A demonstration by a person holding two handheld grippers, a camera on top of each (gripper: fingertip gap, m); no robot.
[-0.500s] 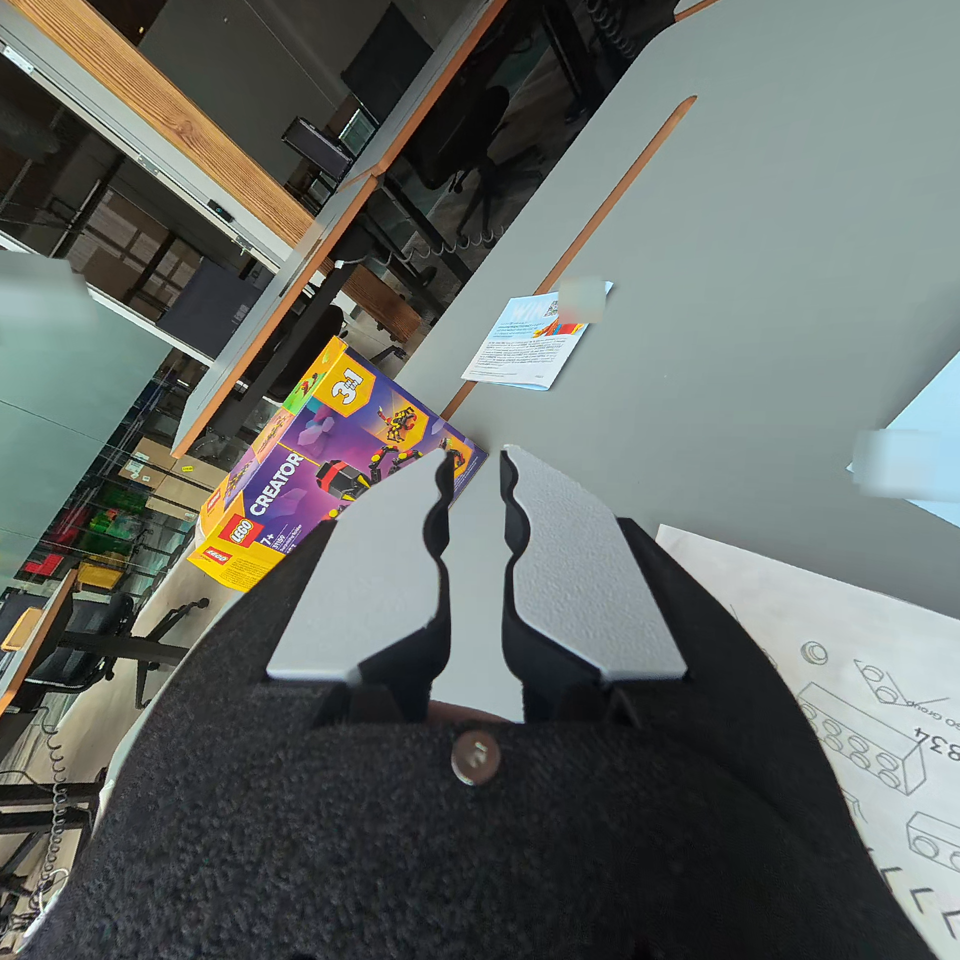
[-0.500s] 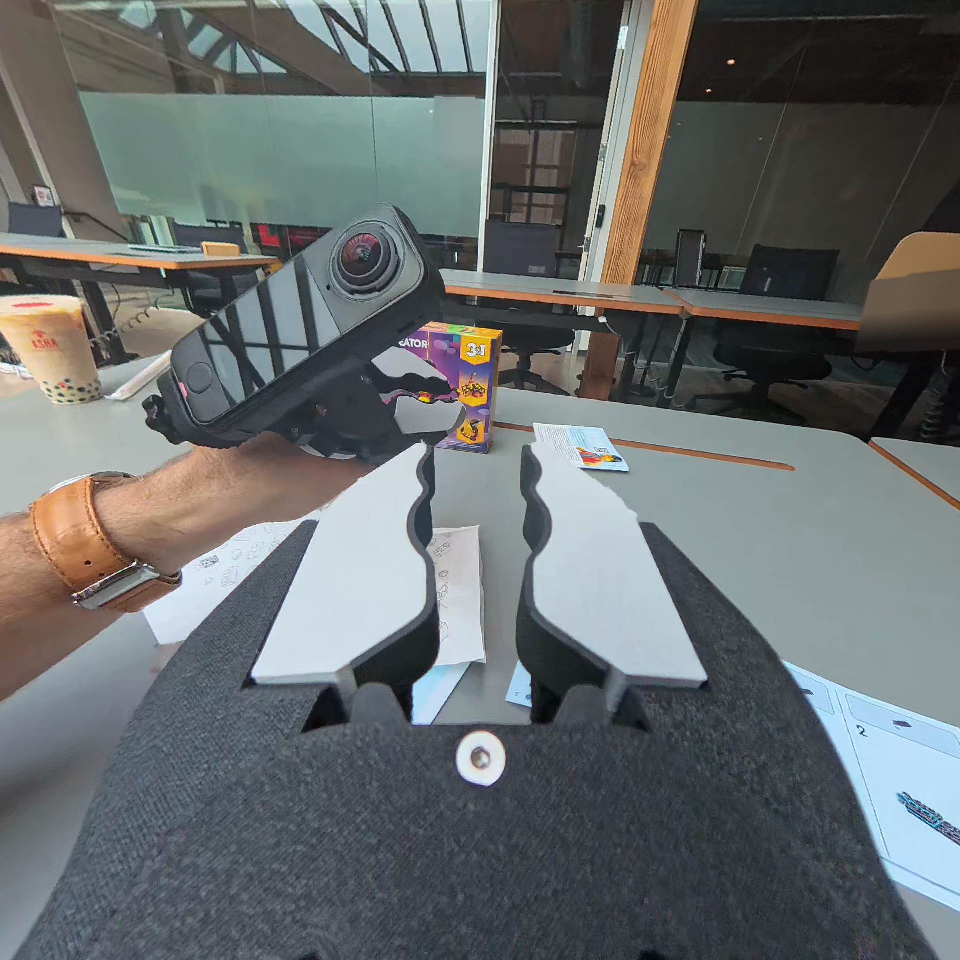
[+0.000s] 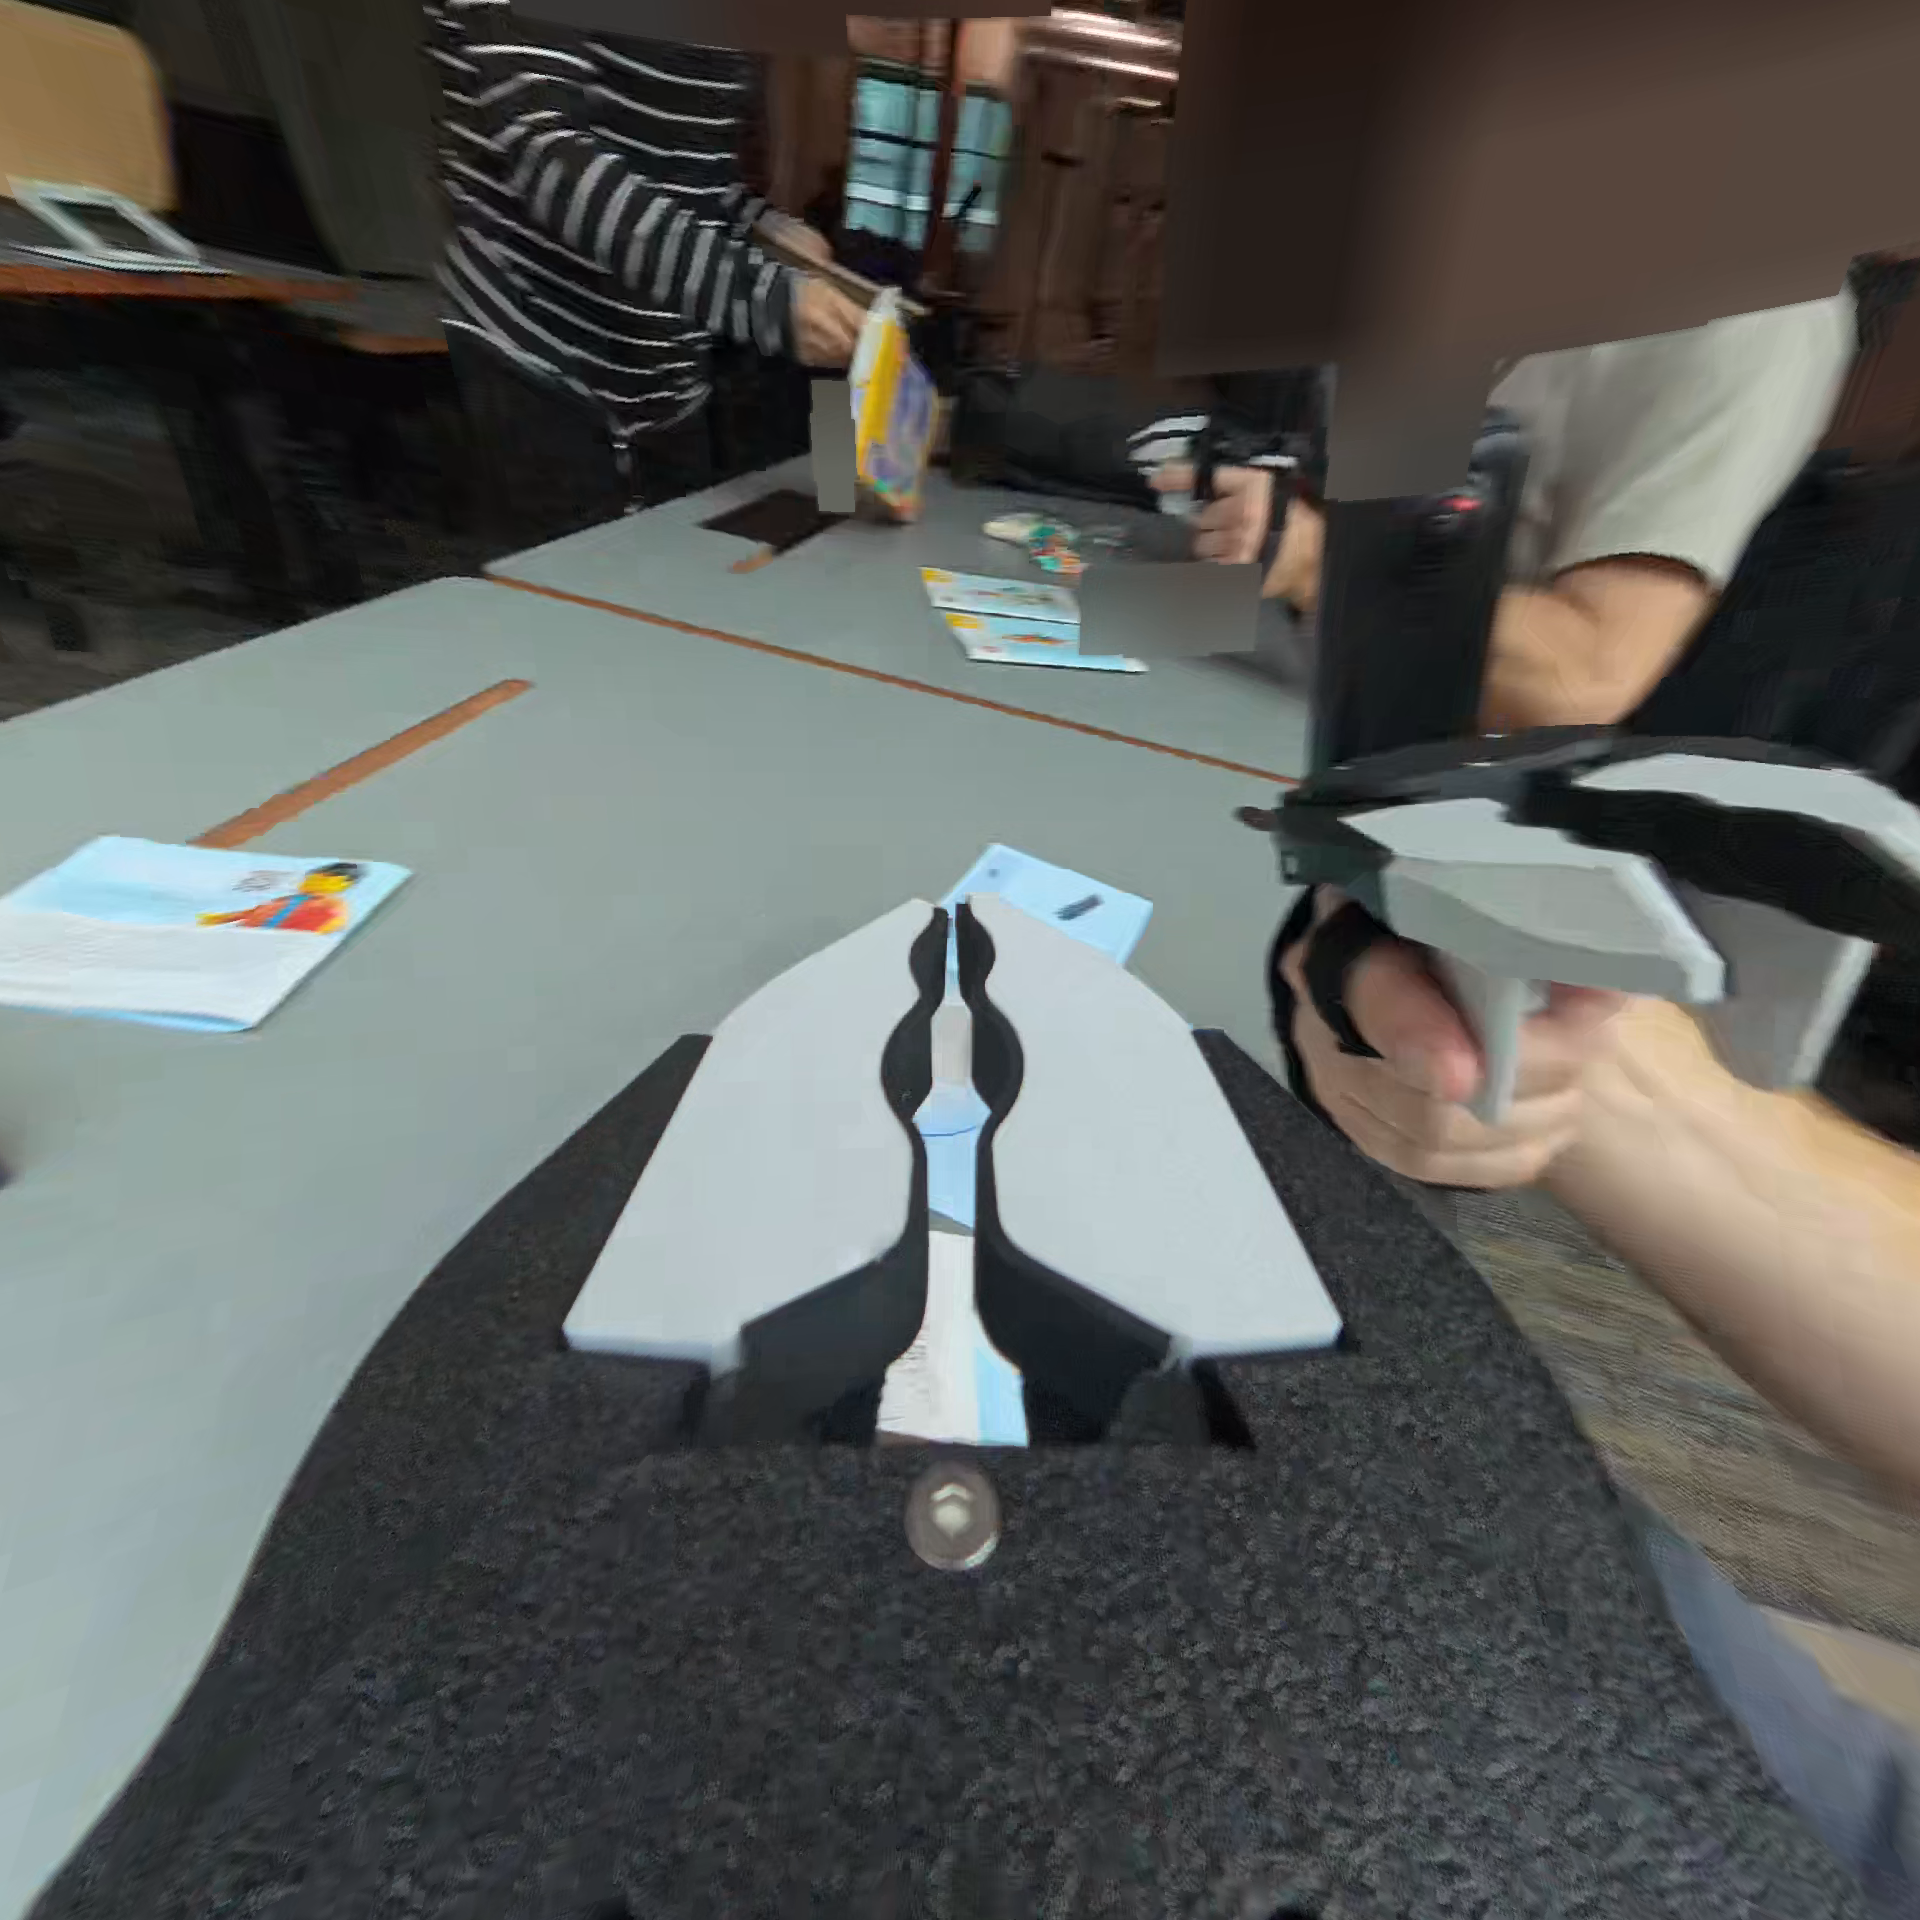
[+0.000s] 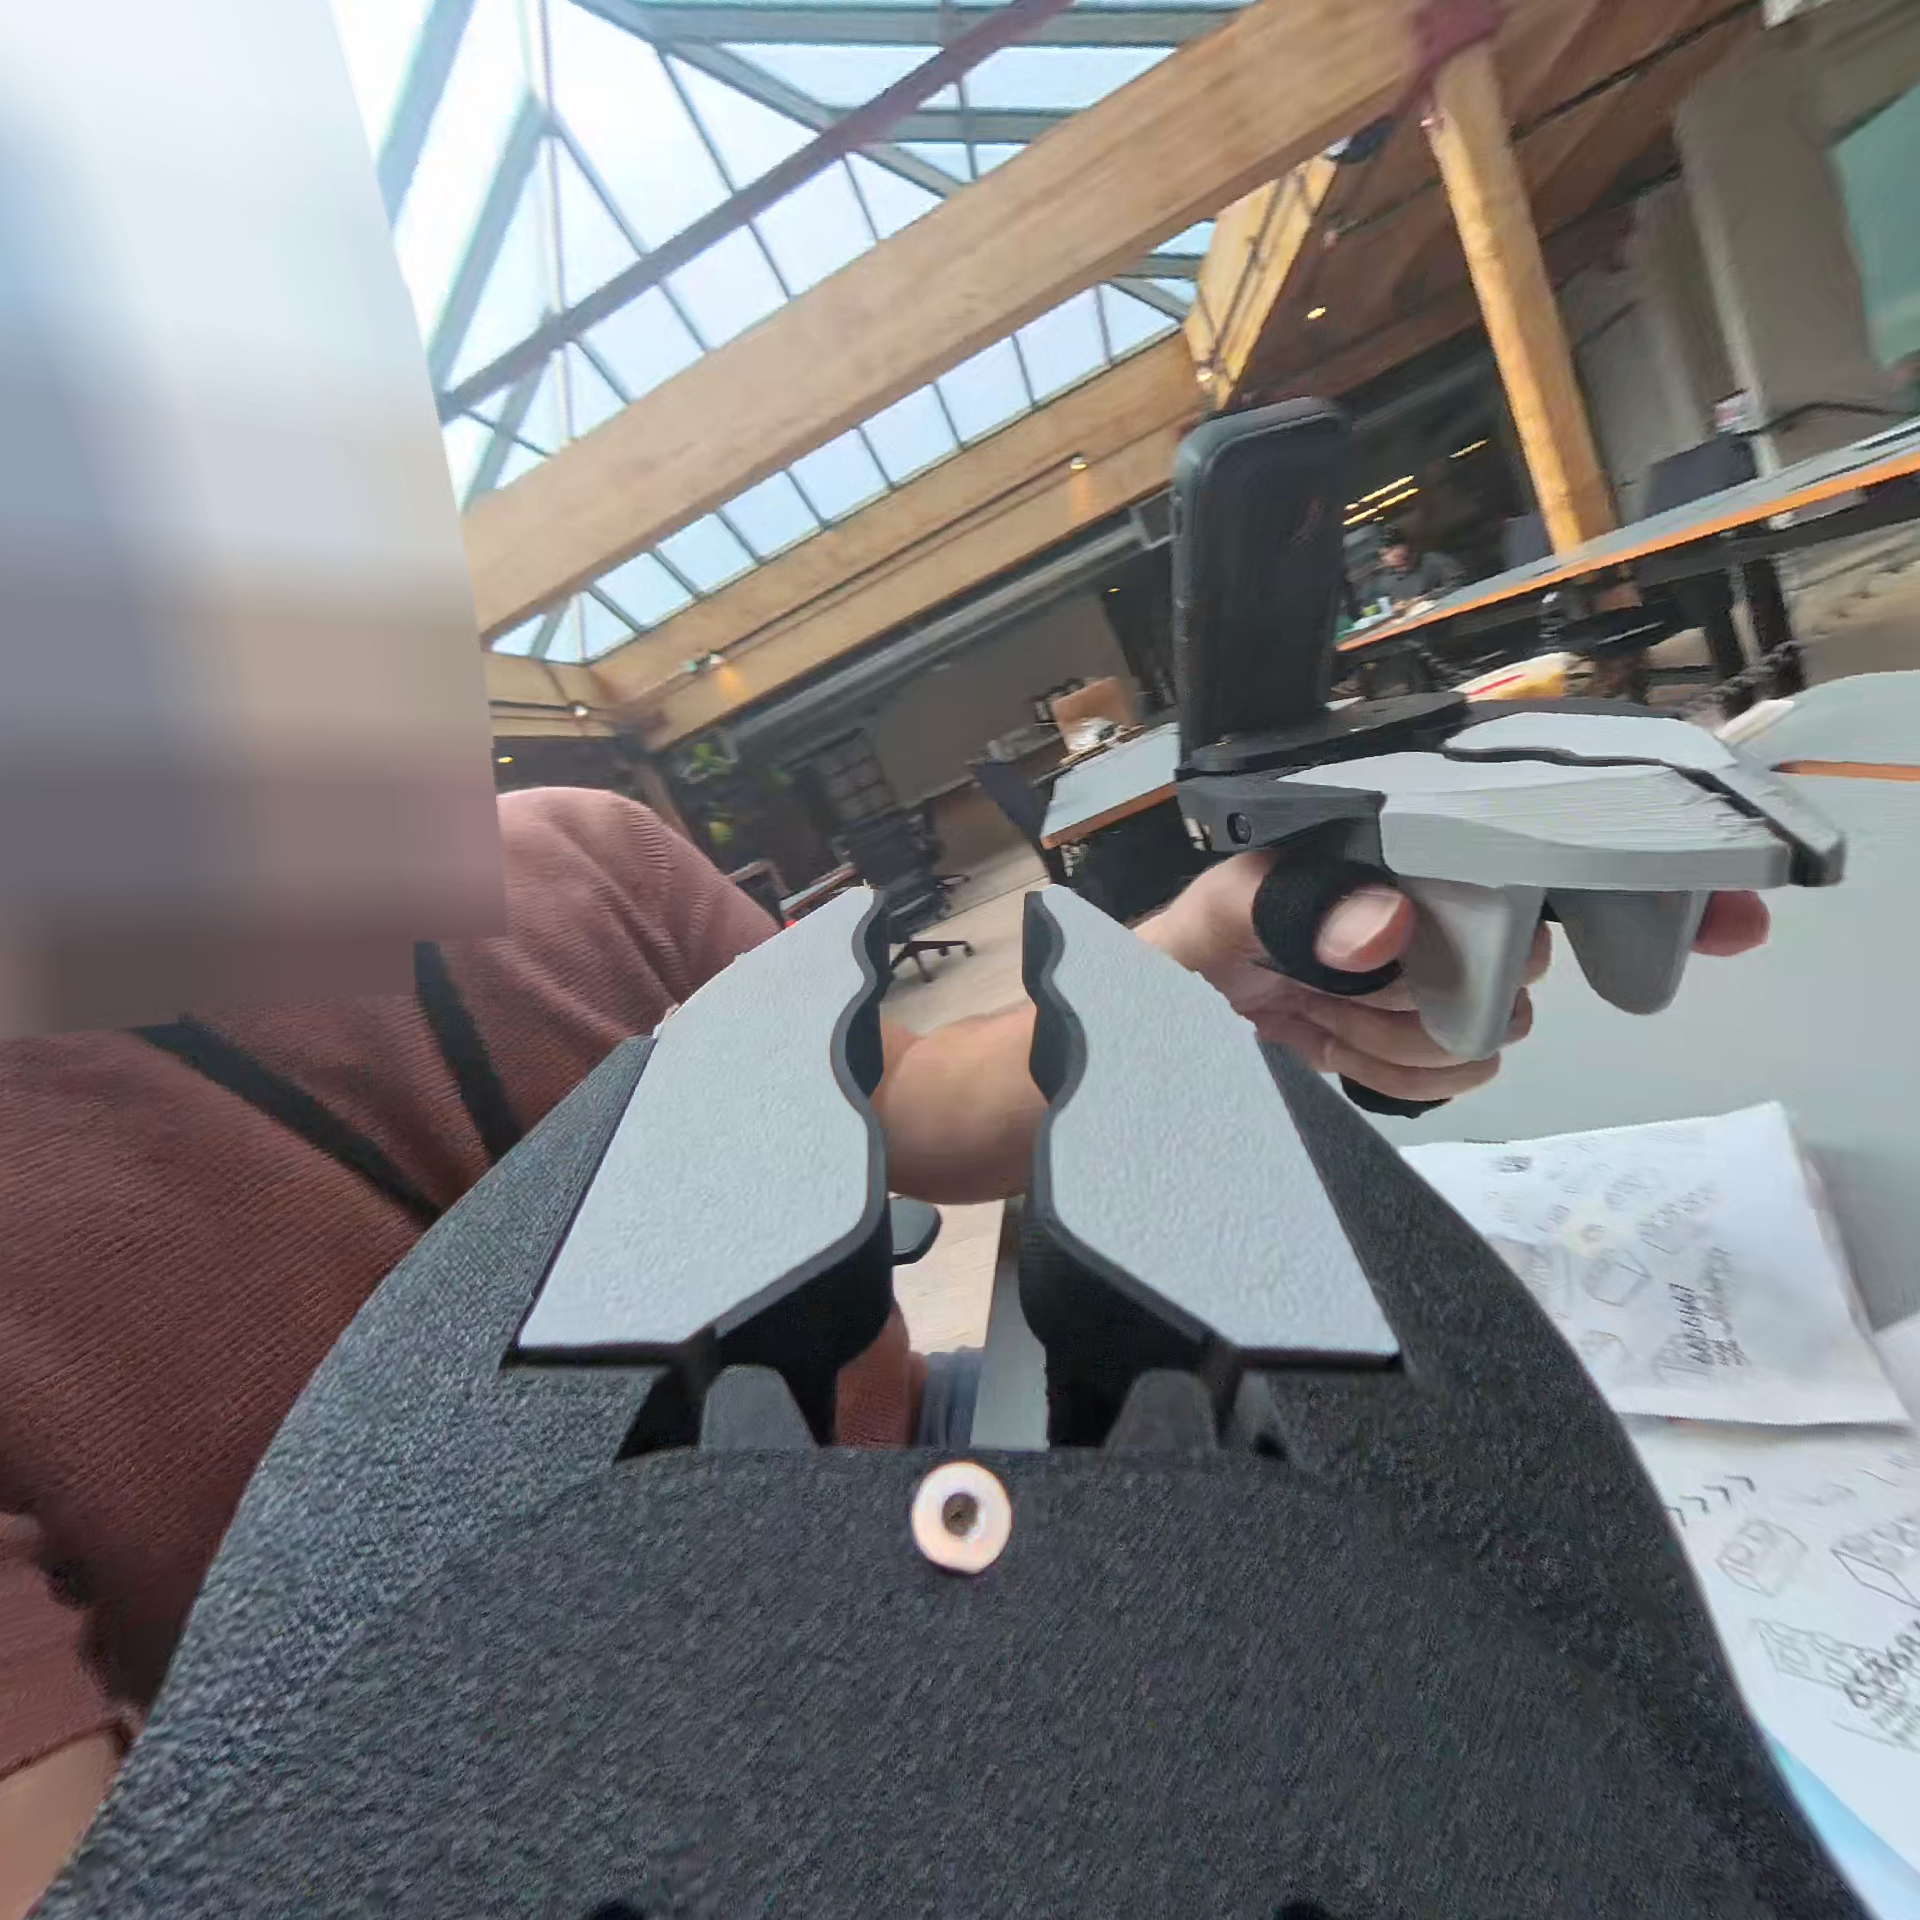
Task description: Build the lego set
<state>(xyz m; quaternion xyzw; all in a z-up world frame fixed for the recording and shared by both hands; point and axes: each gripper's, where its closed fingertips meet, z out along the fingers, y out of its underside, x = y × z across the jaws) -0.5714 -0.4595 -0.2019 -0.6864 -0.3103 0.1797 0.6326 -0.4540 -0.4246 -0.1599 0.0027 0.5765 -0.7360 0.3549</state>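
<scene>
Both views swung round since the earlier frame, left gripper [image 3: 953,914] narrowed to near-closed, empty, above a blue leaflet [image 3: 1081,914], right gripper [image 4: 956,920] parted, empty, two paper bags [image 4: 1662,1257] flat on table [image 3: 623,831], one leaflet [image 3: 197,925] left.

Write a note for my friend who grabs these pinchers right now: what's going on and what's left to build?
Left gripper: jaws shut, empty, low over the blue instruction sheet on the table.
Right gripper: jaws open, empty, tilted up off the table.
White paper bags and a leaflet lie on the table.
Done: nothing built, no loose bricks in view.
Left: open bags, build everything.
</scene>
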